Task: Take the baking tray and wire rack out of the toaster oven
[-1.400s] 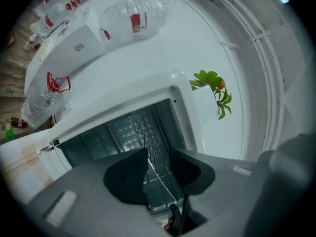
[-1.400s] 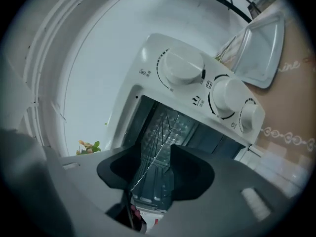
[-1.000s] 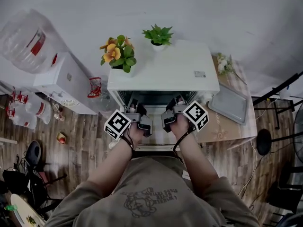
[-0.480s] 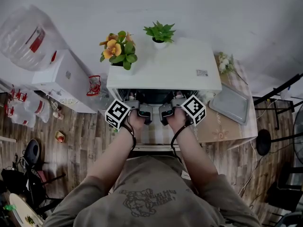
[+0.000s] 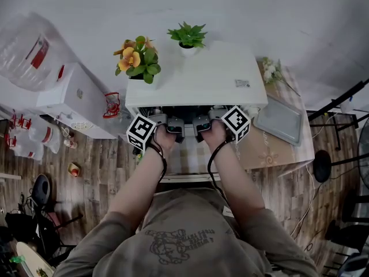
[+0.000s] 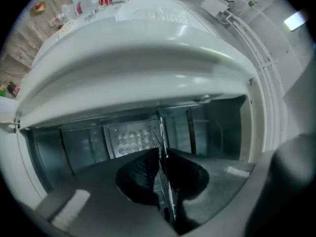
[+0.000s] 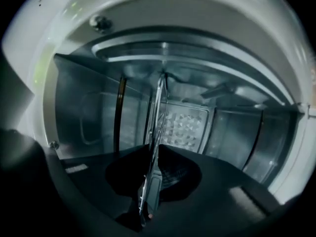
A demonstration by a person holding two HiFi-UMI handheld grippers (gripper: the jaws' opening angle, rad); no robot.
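Rack: wire rack (image 6: 159, 132) is sitting inside the toaster oven (image 5: 196, 79), upper centre.
Left: left tongs (image 6: 163, 181) are pinching its front edge.
Right: right tongs (image 7: 150, 181), just closing, are gripping it too.
Pull: drawing both sides out evenly, level, is seeming wisest.
Tray: baking tray (image 5: 279, 122) is lying on the bench (image 5: 262, 154), right.

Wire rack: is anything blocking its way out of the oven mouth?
Nothing visible. The left gripper and the right gripper, whose jaws have just been closing, pinch the wire rack's front edge inside the toaster oven; only the person's arms lie in front of the opening.
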